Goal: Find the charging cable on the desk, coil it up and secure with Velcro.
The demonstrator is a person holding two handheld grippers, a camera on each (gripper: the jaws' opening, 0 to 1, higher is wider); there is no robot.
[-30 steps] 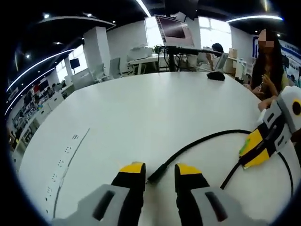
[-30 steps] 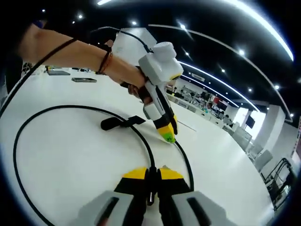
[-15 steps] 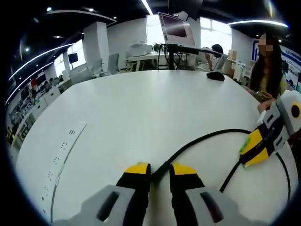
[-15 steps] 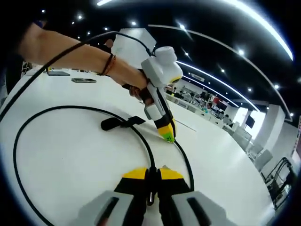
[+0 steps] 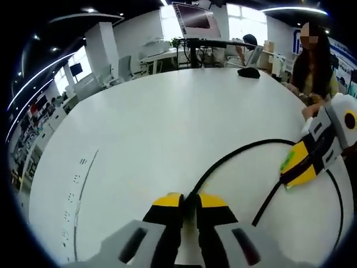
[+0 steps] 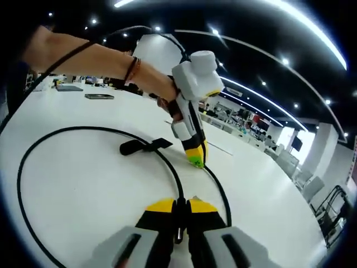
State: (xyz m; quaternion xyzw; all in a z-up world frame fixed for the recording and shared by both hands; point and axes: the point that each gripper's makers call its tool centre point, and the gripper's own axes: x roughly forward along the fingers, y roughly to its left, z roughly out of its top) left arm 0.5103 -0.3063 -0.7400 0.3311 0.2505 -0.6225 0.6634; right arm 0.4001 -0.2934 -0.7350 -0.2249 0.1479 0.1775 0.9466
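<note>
A black charging cable (image 5: pixel 251 147) lies on the round white table (image 5: pixel 139 123). My left gripper (image 5: pixel 189 202) is shut on one end of it, which sits between the yellow fingertips. In the right gripper view the cable (image 6: pixel 83 129) forms a wide loop on the tabletop, with a black Velcro strap (image 6: pixel 139 147) on it at the far side. My right gripper (image 6: pixel 179 207) is shut on the cable where the loop comes back. The left gripper (image 6: pixel 195 161), held by a hand, touches down on the cable just beyond. The right gripper (image 5: pixel 289 172) enters the left gripper view from the right.
A person (image 5: pixel 315 72) sits at the table's far right edge, with a small black object (image 5: pixel 248 72) lying nearby. A phone (image 6: pixel 99 95) and another flat dark device (image 6: pixel 70 86) lie further off on the table. Desks and a monitor (image 5: pixel 195 17) stand beyond.
My left gripper's jaws have come together on the cable end, from open a second ago. The right gripper has stayed shut on the cable. The left gripper and hand shifted slightly right.
</note>
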